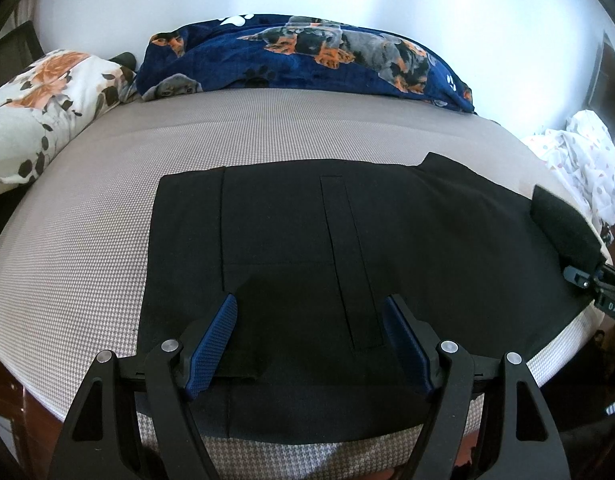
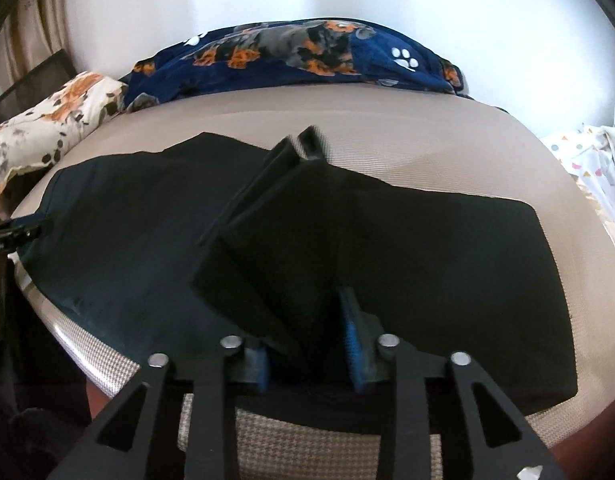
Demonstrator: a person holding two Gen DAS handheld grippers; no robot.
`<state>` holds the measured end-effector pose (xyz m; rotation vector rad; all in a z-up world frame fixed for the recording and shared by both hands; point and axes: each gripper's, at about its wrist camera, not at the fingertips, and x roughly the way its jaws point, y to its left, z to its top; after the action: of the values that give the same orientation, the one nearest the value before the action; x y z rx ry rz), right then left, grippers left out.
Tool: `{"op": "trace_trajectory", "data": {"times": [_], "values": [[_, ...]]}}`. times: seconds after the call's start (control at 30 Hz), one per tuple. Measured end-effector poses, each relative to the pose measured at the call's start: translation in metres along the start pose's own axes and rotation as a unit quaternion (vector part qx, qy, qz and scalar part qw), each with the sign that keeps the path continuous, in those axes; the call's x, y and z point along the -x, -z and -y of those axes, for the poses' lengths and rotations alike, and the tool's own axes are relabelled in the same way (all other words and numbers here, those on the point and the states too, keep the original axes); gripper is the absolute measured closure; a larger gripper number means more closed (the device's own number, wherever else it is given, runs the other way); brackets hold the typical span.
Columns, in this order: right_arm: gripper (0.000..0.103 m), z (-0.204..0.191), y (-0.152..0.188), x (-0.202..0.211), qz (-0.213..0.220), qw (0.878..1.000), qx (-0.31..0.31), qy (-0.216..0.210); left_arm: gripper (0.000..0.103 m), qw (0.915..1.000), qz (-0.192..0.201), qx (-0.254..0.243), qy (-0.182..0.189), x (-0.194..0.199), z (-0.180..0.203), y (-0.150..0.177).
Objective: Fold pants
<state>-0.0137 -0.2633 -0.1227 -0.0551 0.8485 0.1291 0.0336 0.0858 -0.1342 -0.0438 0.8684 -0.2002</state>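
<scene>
Black pants [image 1: 327, 240] lie spread flat across the beige mattress [image 1: 87, 248], waist end at the left with a back pocket slit showing. My left gripper [image 1: 309, 312] is open just above the waist part, blue pads apart, holding nothing. In the right wrist view the pants [image 2: 447, 260] stretch across the bed, and my right gripper [image 2: 307, 340] is shut on a lifted fold of the black cloth [image 2: 267, 232] that stands up between its fingers. The right gripper also shows at the right edge of the left wrist view [image 1: 575, 268], with cloth raised.
A navy dog-print blanket [image 1: 307, 52] lies along the far wall. A floral pillow [image 1: 39, 108] sits at the far left. A white patterned cloth [image 1: 583, 156] is bunched at the right. The wooden bed frame [image 1: 35, 412] shows below the mattress.
</scene>
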Motion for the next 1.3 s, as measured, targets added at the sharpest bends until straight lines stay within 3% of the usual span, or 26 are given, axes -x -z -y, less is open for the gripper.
{"op": "trace_trajectory", "data": {"times": [0.17,0.27,0.4,0.5,0.53,0.6,0.63,0.67,0.77,0.97,1.3], "values": [[0.038,-0.013,0.003,0.005,0.001,0.999,0.025,-0.029,0.027,1.0,0.0,0.0,-0.001,0.0,0.001,0.0],[0.03,-0.016,0.006,0.011,0.008,0.998,0.031,-0.06,0.027,1.0,0.0,-0.003,-0.001,0.0,0.002,0.0],[0.029,-0.001,0.006,0.028,0.03,0.991,-0.009,-0.132,0.027,1.0,-0.001,-0.004,0.0,0.0,0.002,-0.001],[0.029,0.036,0.002,0.044,0.058,0.978,-0.086,-0.182,0.027,1.0,-0.001,0.0,0.001,0.0,0.003,-0.001],[0.031,0.048,0.0,0.047,0.064,0.974,-0.109,-0.187,0.027,1.0,-0.001,0.001,0.001,0.0,0.004,0.0],[0.051,0.08,-0.003,0.046,0.065,0.966,-0.167,-0.184,0.027,1.0,-0.001,0.005,0.003,0.001,0.004,0.0],[0.072,0.098,-0.004,0.039,0.054,0.961,-0.201,-0.184,0.027,1.0,0.0,0.006,0.004,0.002,0.005,0.0],[0.086,0.109,-0.004,0.034,0.045,0.956,-0.224,-0.184,0.027,1.0,0.001,0.008,0.004,0.002,0.005,0.0],[0.088,0.129,-0.008,0.018,0.028,0.947,-0.259,-0.188,0.027,0.9999,0.001,0.01,0.008,0.004,0.005,0.001],[0.088,0.121,-0.019,-0.005,0.012,0.95,-0.245,-0.193,0.027,0.9998,-0.002,0.012,0.013,0.005,0.006,0.001],[0.09,0.103,0.01,-0.022,-0.043,0.946,-0.238,-0.218,0.027,0.9998,-0.007,0.012,0.016,0.004,0.007,0.002]]}}
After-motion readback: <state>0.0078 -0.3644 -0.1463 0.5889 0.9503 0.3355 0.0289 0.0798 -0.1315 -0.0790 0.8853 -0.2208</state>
